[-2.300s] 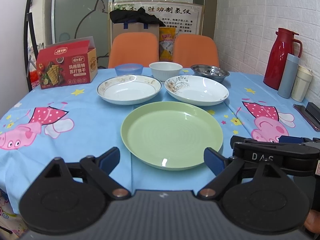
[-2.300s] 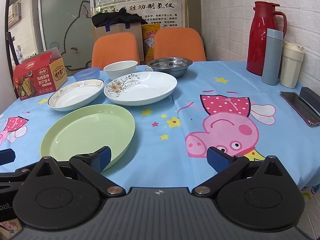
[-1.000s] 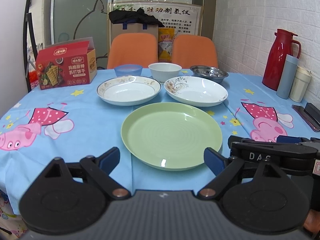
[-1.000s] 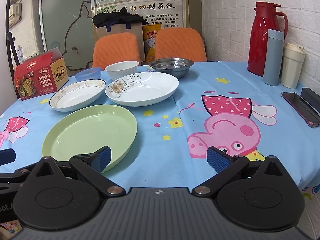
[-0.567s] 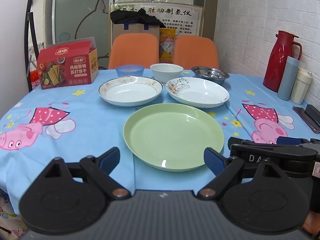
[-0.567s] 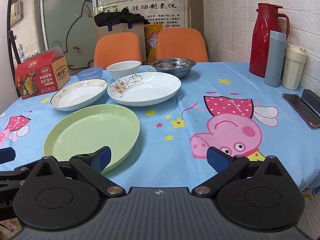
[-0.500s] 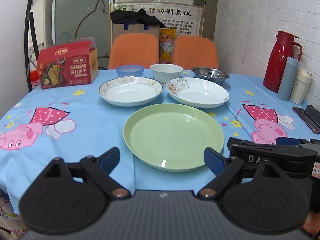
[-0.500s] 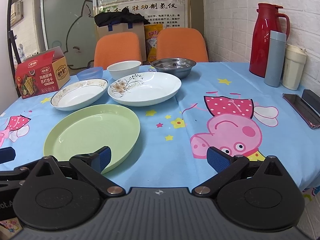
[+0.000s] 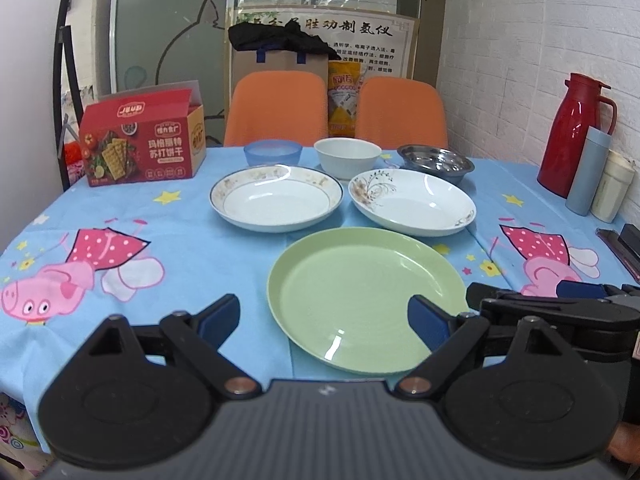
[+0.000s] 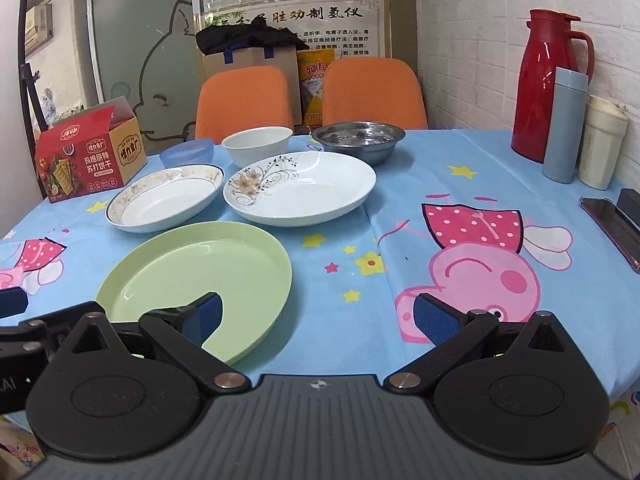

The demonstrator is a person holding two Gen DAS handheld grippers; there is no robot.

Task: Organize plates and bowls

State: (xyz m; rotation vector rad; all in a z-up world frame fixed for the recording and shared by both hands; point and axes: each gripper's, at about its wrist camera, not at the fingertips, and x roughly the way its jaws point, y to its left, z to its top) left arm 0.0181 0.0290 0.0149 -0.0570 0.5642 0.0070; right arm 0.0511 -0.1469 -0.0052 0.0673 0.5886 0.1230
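A green plate lies near the table's front edge, also in the right wrist view. Behind it are a gold-rimmed white plate and a flower-patterned white plate. Farther back stand a blue bowl, a white bowl and a steel bowl. My left gripper is open and empty above the green plate's near left edge. My right gripper is open and empty by the green plate's right rim.
A red cracker box stands at the back left. A red thermos, a blue-grey flask and a cream cup stand by the right wall, with a phone nearer. Two orange chairs are behind the table.
Both grippers have drifted slightly left, so the dishes sit a little further right in each view. Both stay open and empty.
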